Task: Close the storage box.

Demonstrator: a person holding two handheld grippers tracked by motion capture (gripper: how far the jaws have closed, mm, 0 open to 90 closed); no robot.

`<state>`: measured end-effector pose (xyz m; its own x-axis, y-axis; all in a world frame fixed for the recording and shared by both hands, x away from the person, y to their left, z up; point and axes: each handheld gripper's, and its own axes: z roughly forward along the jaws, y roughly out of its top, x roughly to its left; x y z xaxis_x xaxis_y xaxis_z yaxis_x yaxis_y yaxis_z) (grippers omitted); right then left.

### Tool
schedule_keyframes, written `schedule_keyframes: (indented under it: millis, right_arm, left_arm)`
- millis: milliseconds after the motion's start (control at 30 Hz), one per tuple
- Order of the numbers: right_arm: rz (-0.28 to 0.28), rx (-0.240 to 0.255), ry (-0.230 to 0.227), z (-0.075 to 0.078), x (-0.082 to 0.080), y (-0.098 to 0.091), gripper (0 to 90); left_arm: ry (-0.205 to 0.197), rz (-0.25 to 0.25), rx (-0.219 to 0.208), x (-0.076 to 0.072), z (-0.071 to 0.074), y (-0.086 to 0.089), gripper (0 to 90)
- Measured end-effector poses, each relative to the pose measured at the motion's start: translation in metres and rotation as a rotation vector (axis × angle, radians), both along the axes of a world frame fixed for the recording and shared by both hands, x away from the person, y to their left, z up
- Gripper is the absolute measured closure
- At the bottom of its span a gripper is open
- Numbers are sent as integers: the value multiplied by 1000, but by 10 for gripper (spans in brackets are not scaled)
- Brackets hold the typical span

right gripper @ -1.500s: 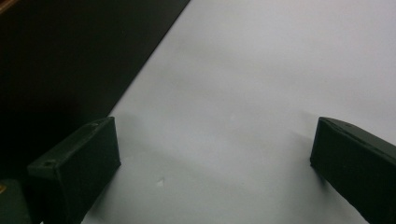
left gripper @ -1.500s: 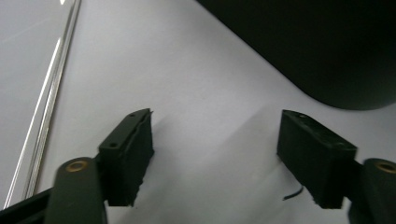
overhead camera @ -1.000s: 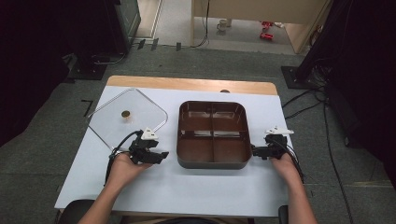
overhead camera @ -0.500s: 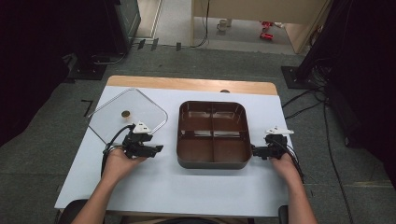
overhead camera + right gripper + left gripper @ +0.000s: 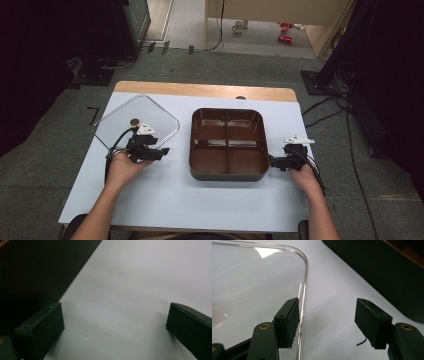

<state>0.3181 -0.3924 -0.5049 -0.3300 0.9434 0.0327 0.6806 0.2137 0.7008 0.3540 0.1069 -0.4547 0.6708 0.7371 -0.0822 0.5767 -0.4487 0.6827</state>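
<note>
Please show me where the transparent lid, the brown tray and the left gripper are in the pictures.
transparent lid (image 5: 120, 121): high view, on its clear flat surface.
brown tray (image 5: 227, 173): high view, on its near wall.
left gripper (image 5: 327, 323): left gripper view, midway between its open jaws.

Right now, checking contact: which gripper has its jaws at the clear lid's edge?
The left gripper: one jaw sits at the clear lid rim; the right gripper sits beside the tray.
</note>
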Motion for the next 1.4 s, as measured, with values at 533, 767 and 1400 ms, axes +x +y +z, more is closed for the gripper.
schedule_keyframes:
  millis: [533,767,1400]
  right_arm:
    - [-1,1,1,0,0,0,7]
    - [0,0,1,0,0,0,7]
    - [0,0,0,0,0,0,7]
  left_arm:
    - [9,53,-8,21,-1,17,381]
    - [-5,91,-8,29,0,29,383]
    - [-28,223,-6,38,4,72,378]
